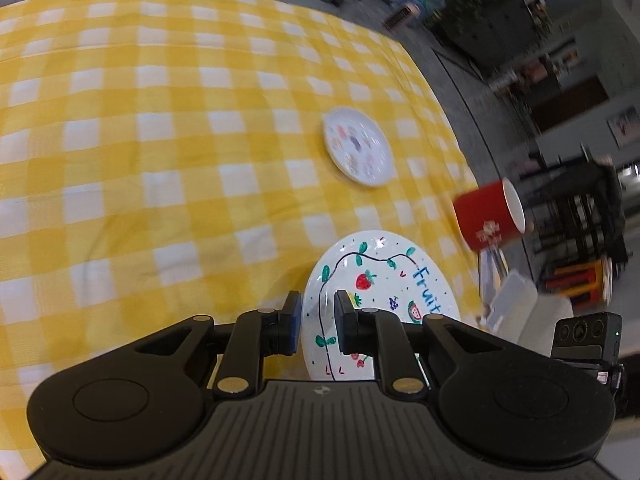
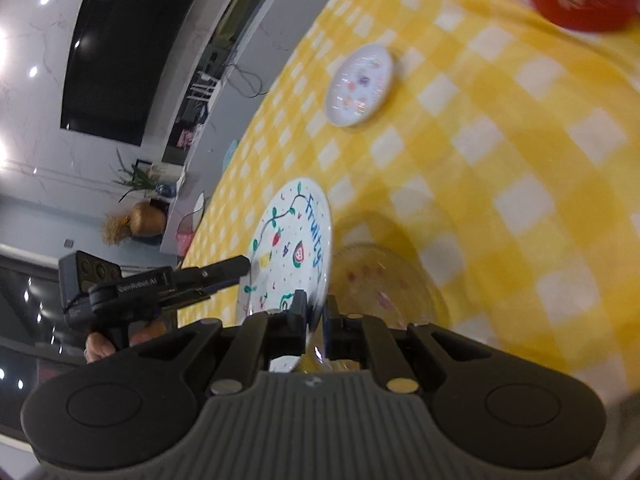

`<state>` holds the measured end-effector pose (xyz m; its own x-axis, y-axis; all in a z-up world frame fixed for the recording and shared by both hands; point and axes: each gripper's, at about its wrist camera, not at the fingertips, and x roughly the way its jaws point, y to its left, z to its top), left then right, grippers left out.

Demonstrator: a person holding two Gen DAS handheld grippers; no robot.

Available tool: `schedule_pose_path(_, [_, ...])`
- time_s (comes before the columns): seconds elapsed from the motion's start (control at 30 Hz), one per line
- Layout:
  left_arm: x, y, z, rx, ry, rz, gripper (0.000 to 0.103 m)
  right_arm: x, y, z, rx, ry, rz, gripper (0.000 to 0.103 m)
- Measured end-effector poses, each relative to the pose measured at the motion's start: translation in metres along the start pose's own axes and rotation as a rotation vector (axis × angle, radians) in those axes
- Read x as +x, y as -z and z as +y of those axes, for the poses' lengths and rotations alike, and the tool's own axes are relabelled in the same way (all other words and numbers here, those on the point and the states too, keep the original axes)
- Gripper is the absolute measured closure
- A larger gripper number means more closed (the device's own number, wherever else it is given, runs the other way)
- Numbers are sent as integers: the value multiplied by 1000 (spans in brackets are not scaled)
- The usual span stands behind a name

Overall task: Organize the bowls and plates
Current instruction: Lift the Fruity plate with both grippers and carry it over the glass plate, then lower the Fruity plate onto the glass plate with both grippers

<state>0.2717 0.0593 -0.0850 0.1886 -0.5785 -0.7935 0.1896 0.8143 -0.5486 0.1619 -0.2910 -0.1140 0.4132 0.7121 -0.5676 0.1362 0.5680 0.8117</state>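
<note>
We've got the fruit plate [image 1: 380, 280] pinched from two sides. In the left wrist view, bottom centre, our left gripper [image 1: 318, 320] has its fingers nearly closed over the plate's near rim, one pad behind the rim, the other on the painted face. The plate is tilted w/ its face toward the right of the frame, strawberry and "Fruit" lettering visible. Whether its lower edge touches the cloth we can't tell.

In the right wrist view, bottom centre, our right gripper [image 2: 316, 312] also sits narrow, fingers either side of the same fruit plate's [image 2: 292, 248] lower edge; the left gripper [image 2: 224, 270] reaches in from the lower left onto the opposite rim. Just right of the plate, partly under our right fingers, is a clear glass bowl [image 2: 384, 280] w/ pinkish spots, blurred.

The small plate [image 1: 356, 146] w/ coloured dots lies flat on the yellow checked tablecloth [image 1: 160, 140], centre-right in the left view, upper centre in the right view [image 2: 360, 84], well apart from the fruit plate. A red cup [image 1: 490, 214] is at mid right in the left view, tipped and blurred; a red blur w/ white print shows top right in the right view.
</note>
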Motion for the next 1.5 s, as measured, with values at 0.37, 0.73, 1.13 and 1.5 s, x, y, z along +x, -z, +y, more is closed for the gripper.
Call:
schedule_pose_path(0.37, [20,13,-29,126,-65,68,84,-13,35,-27,56,27,-15,95])
schedule_pose_path(0.73, [30,20,-37,168,-163,88,84,3,46,-36,107,38,92,91])
schedule_pose_path(1.13, [31,27,-54,242,-167,65,84,7,49,-33,146,23,152,93])
schedule_pose_path(1.5, [29,29,-46,230,-277,39,84,3,54,-39,169,6,140,94])
